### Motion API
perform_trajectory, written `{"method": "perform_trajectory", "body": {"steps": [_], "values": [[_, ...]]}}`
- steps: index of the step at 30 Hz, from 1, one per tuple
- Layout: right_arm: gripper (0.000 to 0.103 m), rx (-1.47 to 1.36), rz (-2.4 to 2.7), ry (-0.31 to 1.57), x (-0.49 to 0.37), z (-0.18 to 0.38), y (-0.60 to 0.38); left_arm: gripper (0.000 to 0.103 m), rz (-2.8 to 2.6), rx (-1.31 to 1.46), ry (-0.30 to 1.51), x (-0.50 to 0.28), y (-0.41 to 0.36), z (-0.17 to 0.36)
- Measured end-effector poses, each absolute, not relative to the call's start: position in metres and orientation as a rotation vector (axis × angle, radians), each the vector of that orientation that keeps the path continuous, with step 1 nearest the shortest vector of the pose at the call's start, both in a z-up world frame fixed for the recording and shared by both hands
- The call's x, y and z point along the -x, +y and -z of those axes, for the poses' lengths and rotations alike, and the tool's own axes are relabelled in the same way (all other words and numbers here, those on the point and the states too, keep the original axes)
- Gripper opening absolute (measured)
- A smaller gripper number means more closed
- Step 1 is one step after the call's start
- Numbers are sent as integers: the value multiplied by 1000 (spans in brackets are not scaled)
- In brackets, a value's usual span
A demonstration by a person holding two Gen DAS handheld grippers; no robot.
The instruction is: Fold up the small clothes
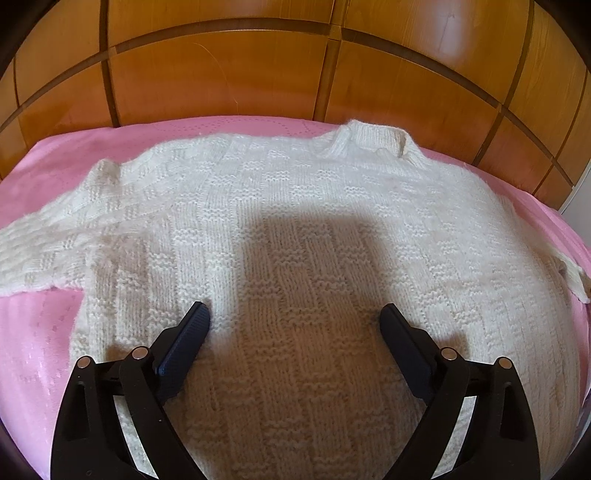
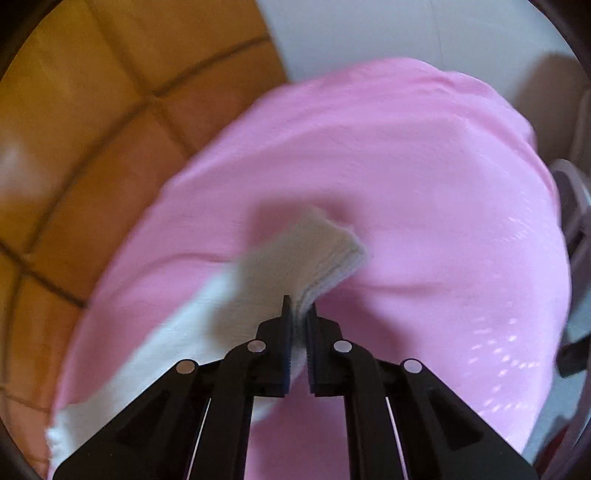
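A small cream knitted sweater (image 1: 295, 206) lies flat on the pink bedspread (image 1: 40, 332), collar at the far side, one sleeve stretched out to the left. My left gripper (image 1: 295, 314) stands open over the sweater's lower body, its blue pads (image 1: 184, 339) wide apart with nothing pinched between them. In the blurred right wrist view my right gripper (image 2: 300, 308) is shut on the sweater's sleeve cuff (image 2: 314, 247), which sticks up past the fingertips above the pink bedspread (image 2: 424, 192). The rest of the sleeve (image 2: 155, 350) trails down to the left.
A wooden panelled headboard (image 1: 258, 66) rises right behind the bed. In the right wrist view the headboard (image 2: 74, 147) is at the left, a white wall (image 2: 369, 29) beyond the bed's corner, and some dim furniture (image 2: 576, 206) at the right edge.
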State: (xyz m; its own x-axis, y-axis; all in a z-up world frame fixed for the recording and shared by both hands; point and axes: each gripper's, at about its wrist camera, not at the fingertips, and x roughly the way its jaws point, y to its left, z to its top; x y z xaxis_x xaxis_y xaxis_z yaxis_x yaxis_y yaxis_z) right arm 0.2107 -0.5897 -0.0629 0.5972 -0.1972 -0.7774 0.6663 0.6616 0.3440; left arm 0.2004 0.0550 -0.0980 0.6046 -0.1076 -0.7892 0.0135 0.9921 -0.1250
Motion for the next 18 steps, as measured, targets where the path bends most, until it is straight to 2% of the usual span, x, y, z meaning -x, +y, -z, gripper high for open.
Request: {"method": "perform_trajectory", "body": {"steps": [8, 16, 18], "values": [[6, -573, 46, 749, -257, 1, -436, 93, 77, 118, 919, -201, 57, 96], [6, -500, -323, 857, -291, 7, -249, 94, 80, 134, 916, -201, 57, 95], [15, -497, -387, 897, -291, 15, -214, 94, 83, 140, 914, -200, 57, 96]]}}
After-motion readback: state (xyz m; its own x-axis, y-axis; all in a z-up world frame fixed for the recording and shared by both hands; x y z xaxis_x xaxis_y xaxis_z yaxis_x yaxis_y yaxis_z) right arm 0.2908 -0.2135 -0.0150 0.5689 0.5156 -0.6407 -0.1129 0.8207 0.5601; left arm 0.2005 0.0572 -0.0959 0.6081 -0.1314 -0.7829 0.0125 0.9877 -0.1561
